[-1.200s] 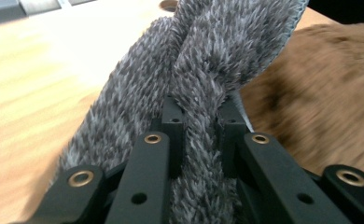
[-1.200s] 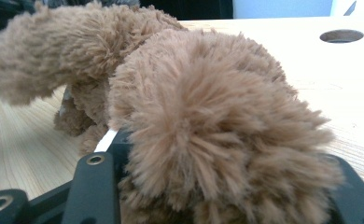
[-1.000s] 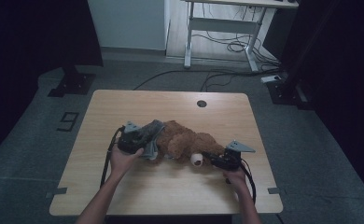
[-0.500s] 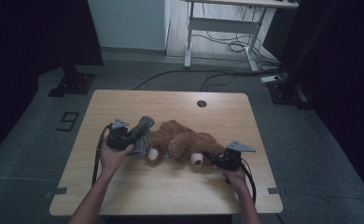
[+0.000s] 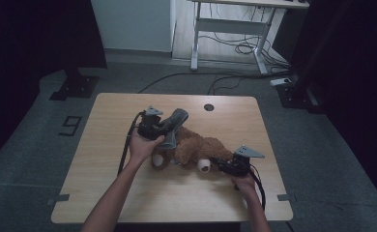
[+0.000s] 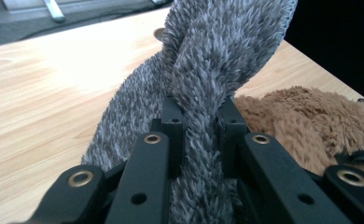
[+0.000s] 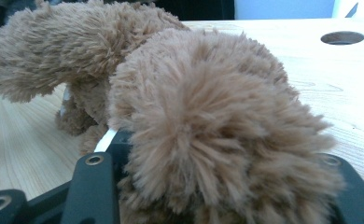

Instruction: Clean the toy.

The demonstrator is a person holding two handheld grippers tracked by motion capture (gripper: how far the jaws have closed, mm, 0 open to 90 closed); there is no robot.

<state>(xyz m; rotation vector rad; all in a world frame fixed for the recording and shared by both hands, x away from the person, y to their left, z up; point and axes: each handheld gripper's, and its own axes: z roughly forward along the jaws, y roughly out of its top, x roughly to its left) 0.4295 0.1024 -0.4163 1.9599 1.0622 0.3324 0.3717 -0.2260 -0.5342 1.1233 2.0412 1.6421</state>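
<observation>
A brown teddy bear [image 5: 201, 147] lies in the middle of the wooden table [image 5: 109, 188]. A grey fuzzy cloth [image 5: 177, 121] rises from the bear's left side, and my left gripper [image 5: 163, 131] is shut on it, holding it above the table. In the left gripper view the grey cloth [image 6: 217, 51] is pinched between the black jaws of the left gripper [image 6: 199, 116], with the bear [image 6: 301, 126] to the right. My right gripper [image 5: 219, 165] is shut on a limb of the bear at its right end. In the right gripper view the bear [image 7: 208, 107] bulges between the jaws of the right gripper [image 7: 217, 158].
A round cable hole [image 5: 209, 107] sits near the table's far edge. A desk frame [image 5: 225, 29] with loose cables stands on the floor behind. Dark stands flank the table at the left [image 5: 73, 84] and the right [image 5: 297, 92].
My left hand has risen and moved toward the table's far side, drawing the grey cloth up off the bear. The right hand and the bear's right end have stayed put.
</observation>
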